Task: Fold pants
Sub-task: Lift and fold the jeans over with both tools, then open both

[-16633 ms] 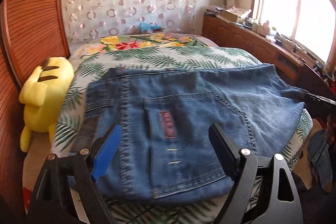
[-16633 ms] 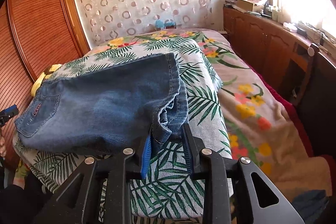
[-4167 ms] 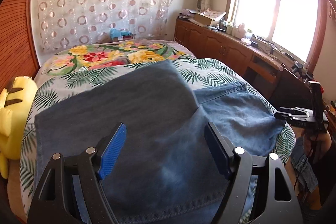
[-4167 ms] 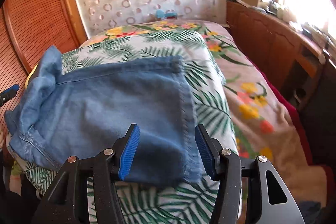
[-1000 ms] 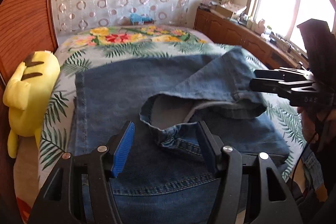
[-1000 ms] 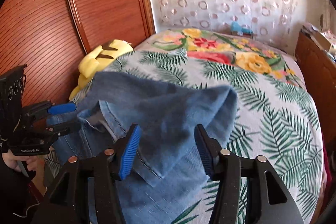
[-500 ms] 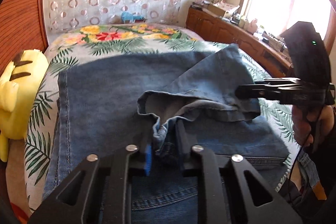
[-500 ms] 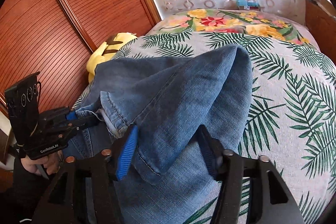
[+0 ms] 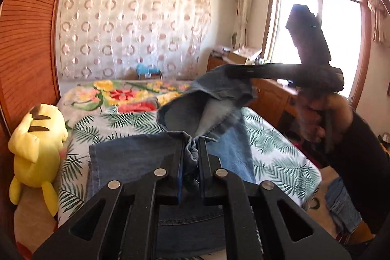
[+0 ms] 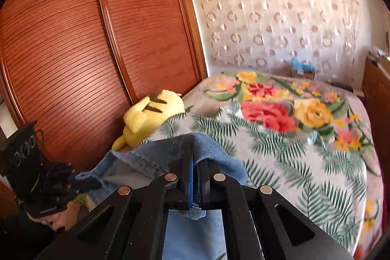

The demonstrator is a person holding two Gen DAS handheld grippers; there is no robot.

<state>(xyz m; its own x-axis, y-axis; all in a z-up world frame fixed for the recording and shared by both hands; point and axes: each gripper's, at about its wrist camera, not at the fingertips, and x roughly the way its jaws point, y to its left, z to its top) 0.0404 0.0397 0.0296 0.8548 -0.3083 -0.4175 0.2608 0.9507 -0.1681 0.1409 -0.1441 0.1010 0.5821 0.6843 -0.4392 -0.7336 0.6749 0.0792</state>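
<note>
Left wrist view: the left gripper (image 9: 190, 157), jaws closing, pinches a bunched hem of the jeans (image 9: 136, 152), whose lower layers lie flat on the bed (image 9: 280, 152). The right gripper (image 9: 234, 72), held in a hand (image 9: 316, 113), holds the other hem corner raised above the bed. The step in hand appears to be a fold lifted over; next, both corners need carrying together and laying even. Right wrist view: the right gripper (image 10: 195, 169) is clamped tight on denim. The far bed is open; a yellow plush toy (image 10: 151, 113) and wardrobe (image 10: 97, 40) bound one side.
</note>
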